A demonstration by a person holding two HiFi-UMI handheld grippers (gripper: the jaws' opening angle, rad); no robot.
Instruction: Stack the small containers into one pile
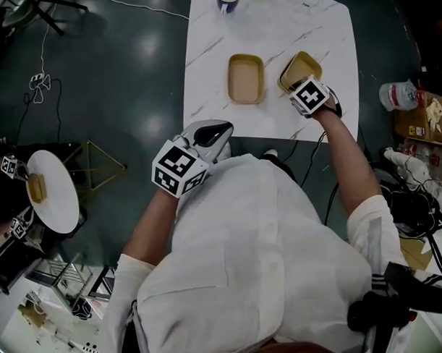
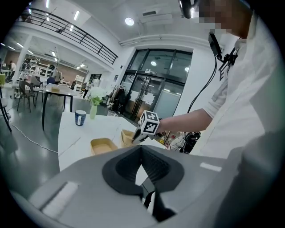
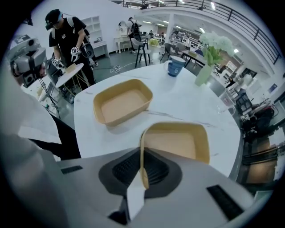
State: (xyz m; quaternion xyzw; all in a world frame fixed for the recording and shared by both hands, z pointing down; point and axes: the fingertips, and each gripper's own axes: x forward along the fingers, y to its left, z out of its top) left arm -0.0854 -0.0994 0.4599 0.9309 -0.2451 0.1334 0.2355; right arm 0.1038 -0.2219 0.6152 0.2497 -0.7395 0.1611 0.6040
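Note:
Two small tan rectangular containers are on the white marble table (image 1: 209,57). One container (image 1: 245,78) (image 3: 122,101) (image 2: 102,144) lies flat near the table's middle. The other container (image 1: 298,69) (image 3: 178,140) (image 2: 128,136) is tilted up at the right, its near wall pinched by my right gripper (image 1: 302,88) (image 3: 142,167), which is shut on it. My left gripper (image 1: 218,133) (image 2: 141,153) hovers at the table's near edge, jaws shut with nothing between them.
A blue mug (image 1: 228,0) (image 3: 175,65) (image 2: 80,117) and a pale vase with flowers (image 3: 205,71) (image 2: 92,109) stand at the table's far end. Another person (image 3: 67,40) stands beside a small round white table (image 1: 53,191). Cables run across the dark floor.

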